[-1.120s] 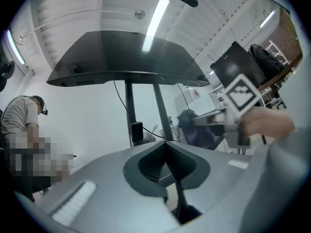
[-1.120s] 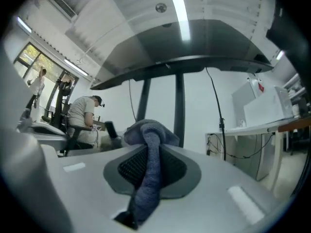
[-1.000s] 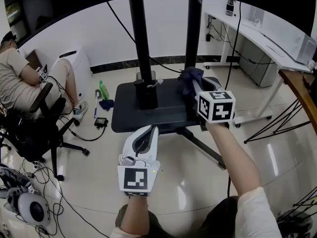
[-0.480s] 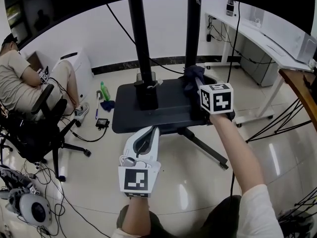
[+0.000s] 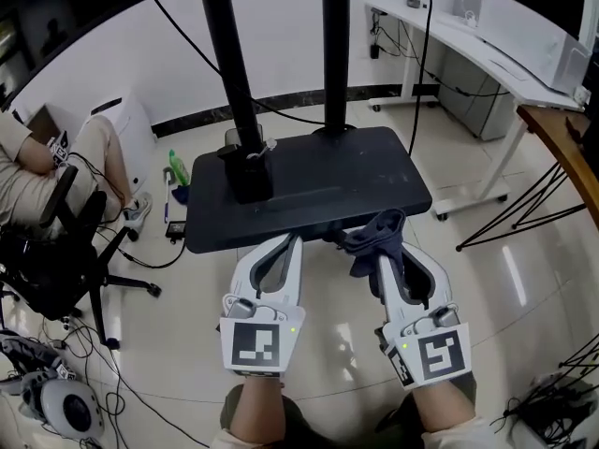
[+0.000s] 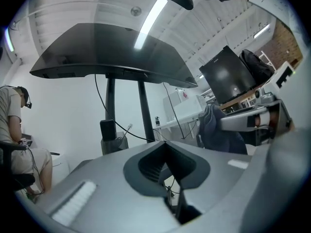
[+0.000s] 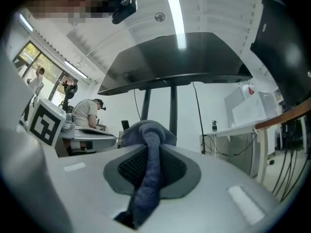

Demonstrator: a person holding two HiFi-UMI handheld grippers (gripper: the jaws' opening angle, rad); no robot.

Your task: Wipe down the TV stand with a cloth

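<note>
I am pinching the dark blue cloth (image 5: 372, 238) between my right gripper's (image 5: 389, 253) fingers; it is bunching over their tips and hanging just off the TV stand's (image 5: 309, 190) black shelf at its 5 o'clock edge. My left gripper (image 5: 279, 251) is hovering at the shelf's 6 o'clock edge, fingers pressed together on nothing. A green bottle (image 5: 177, 167) is standing on the floor at the shelf's 9 o'clock; I cannot tell its contents. Half a second ago my right gripper was reaching over the shelf's 2 o'clock corner; now it is sitting back beside the left.
</note>
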